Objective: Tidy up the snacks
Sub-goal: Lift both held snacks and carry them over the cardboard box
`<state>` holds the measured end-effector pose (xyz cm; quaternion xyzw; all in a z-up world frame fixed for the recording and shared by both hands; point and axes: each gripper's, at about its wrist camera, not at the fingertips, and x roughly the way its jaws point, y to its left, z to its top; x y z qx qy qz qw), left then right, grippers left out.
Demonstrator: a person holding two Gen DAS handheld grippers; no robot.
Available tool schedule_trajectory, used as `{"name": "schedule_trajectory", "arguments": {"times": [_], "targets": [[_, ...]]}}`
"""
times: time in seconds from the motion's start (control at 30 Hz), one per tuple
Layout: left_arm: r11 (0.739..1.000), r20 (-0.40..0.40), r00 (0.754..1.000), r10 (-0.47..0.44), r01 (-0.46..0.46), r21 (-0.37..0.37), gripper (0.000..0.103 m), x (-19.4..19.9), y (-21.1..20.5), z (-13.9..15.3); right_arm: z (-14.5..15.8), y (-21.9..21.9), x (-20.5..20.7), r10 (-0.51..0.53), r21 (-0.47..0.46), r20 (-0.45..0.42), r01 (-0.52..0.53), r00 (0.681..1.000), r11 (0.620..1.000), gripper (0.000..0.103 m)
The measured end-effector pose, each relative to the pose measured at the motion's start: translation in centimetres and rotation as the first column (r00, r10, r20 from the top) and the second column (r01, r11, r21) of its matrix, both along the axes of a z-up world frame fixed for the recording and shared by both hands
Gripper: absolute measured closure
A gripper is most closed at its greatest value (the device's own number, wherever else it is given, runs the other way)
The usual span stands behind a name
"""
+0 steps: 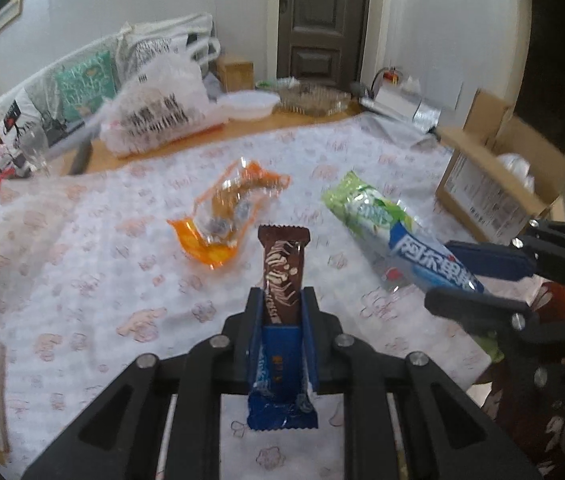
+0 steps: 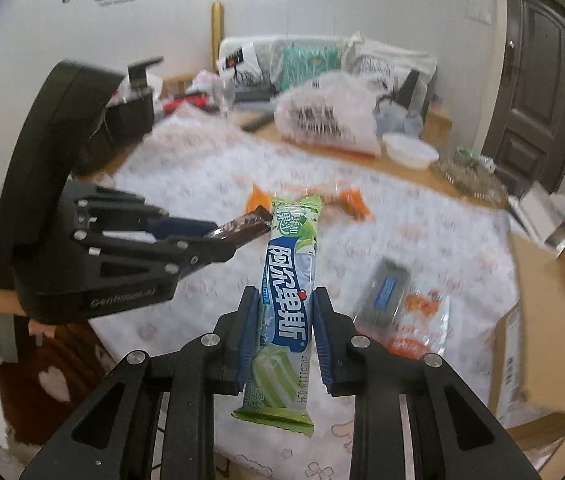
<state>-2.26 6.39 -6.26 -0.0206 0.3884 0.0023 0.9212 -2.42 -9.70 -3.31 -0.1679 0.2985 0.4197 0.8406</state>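
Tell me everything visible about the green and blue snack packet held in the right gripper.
The green and blue packet is a long, slim, glossy plastic wrapper with crimped ends: pale green at both ends, a blue band with large white characters across the middle. The right gripper has its jaws shut on its middle, holding it clear above the table, lengthwise along the fingers, with its far end near the brown bar. Nothing else visibly touches it.

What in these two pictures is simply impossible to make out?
- Left view: the inside of the cardboard box is cut off by its flaps.
- Left view: the lower half of the chocolate bar sits hidden between the left gripper fingers.
- Right view: the orange packet behind the green candy pack is blurred; its print is unreadable.
- Right view: the white plastic bag is blurred, its contents hidden.
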Motion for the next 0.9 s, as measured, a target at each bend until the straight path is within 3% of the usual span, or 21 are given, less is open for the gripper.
{"name": "schedule_trajectory", "arguments": {"times": [0.27,0.53,0.77,0.9], "targets": [[0.999,0.116,0.993,-0.03,0.027,0.028,0.087,-0.4,-3.9,7.0,5.5,-5.0,0.4,-0.057,0.118,0.099,0.045,0.993,0.992,0.081],[0.986,0.169,0.972,-0.165,0.165,0.012,0.087,3.5,-13.6,12.1,7.6,-15.2,4.1,-0.222,0.203,0.132,0.193,0.966,0.96,0.081],[0.944,0.117,0.938,-0.326,0.33,-0.011,0.087,9.4,-23.5,12.0,5.6,-22.4,8.6,-0.336,0.195,0.065,0.318,0.94,0.928,0.081],[0.93,0.079,0.929,-0.362,0.365,-0.029,0.087,12.0,-26.8,10.6,4.0,-24.7,10.7,-0.359,0.172,0.03,0.349,0.933,0.921,0.081]]}}
